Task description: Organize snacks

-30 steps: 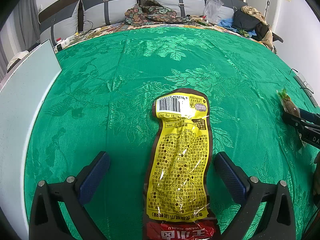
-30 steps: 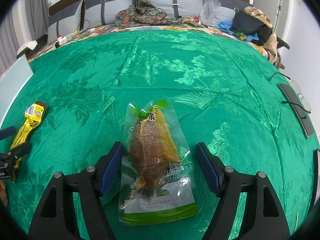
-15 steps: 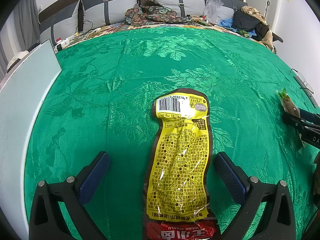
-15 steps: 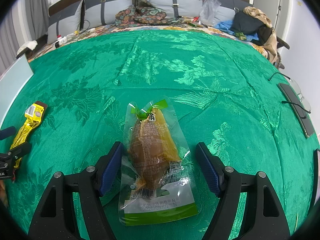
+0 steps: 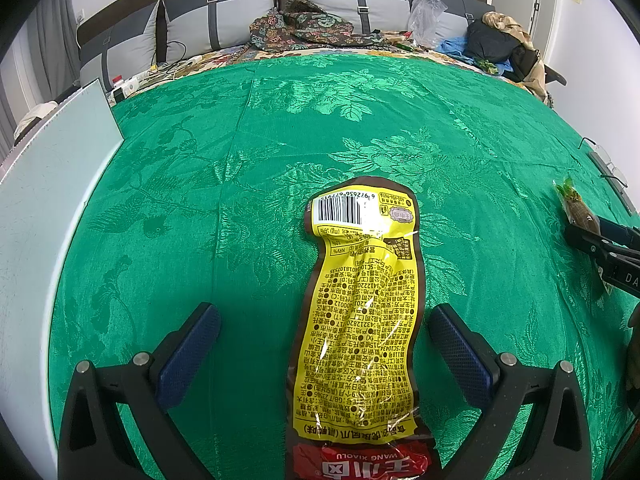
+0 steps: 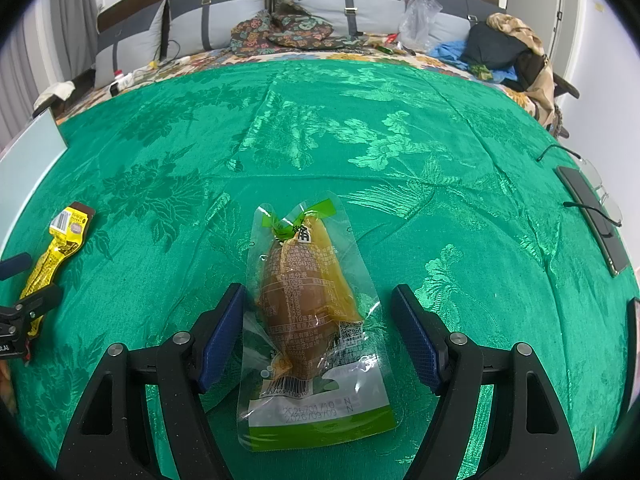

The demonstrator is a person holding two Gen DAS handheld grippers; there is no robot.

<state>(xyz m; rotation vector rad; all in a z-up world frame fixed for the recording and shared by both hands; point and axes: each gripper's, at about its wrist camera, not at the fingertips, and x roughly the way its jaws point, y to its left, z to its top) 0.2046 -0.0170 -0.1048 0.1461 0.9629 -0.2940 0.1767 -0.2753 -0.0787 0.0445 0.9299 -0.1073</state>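
Observation:
A long yellow snack packet [image 5: 360, 312] with a barcode and a red end lies flat on the green cloth [image 5: 240, 184]. My left gripper [image 5: 324, 320] stands open astride it, blue pads well apart from its sides. A clear packet with a brown snack and green trim [image 6: 312, 312] lies between the fingers of my right gripper [image 6: 318, 312], which is open too; the left pad [image 6: 224, 332] is close to the wrapper's edge, the right pad stands apart. Each view shows the other packet small at its side: the yellow packet [image 6: 60, 240] and the clear packet [image 5: 576, 208].
A pale flat board [image 5: 44, 200] lies along the cloth's left edge. A dark phone [image 6: 592, 216] and glasses [image 6: 608, 204] rest at the right edge. Pillows [image 5: 352, 0], folded cloth, a plastic bag and clothes [image 5: 500, 48] crowd the far end of the bed.

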